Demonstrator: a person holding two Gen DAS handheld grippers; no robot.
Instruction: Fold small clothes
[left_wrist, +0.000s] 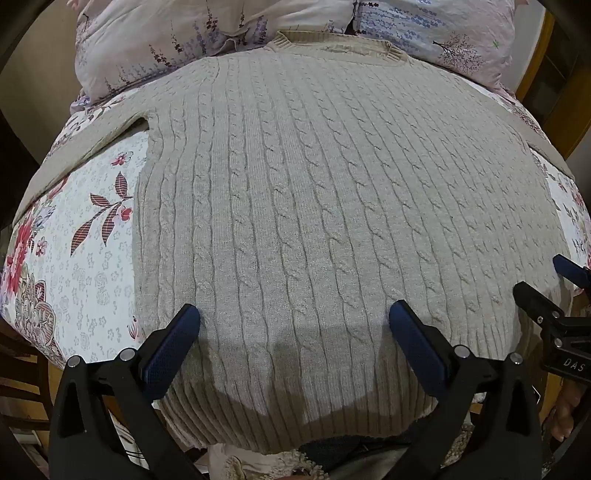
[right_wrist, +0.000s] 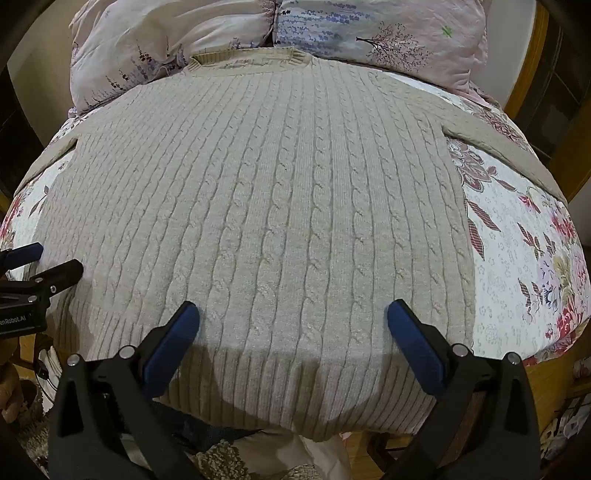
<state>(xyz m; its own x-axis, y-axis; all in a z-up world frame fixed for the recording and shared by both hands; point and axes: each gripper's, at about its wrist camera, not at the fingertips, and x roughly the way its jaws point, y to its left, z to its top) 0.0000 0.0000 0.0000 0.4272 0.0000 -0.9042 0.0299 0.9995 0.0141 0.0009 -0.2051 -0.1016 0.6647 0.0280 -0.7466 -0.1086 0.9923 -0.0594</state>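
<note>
A beige cable-knit sweater (left_wrist: 295, 206) lies flat on a floral bedspread (left_wrist: 85, 266), collar at the far side, ribbed hem hanging over the near edge. It also shows in the right wrist view (right_wrist: 266, 206). One sleeve (left_wrist: 92, 147) runs off to the left, the other sleeve (right_wrist: 495, 140) to the right. My left gripper (left_wrist: 294, 317) is open and empty above the hem's left part. My right gripper (right_wrist: 293, 314) is open and empty above the hem's right part. Each gripper shows at the edge of the other's view: the right gripper (left_wrist: 554, 280), the left gripper (right_wrist: 48, 258).
Floral pillows (left_wrist: 221, 33) lie against the collar at the far side, also in the right wrist view (right_wrist: 332, 29). A wooden bed frame (right_wrist: 528, 74) stands at the far right. The bed's near edge drops off just below the hem.
</note>
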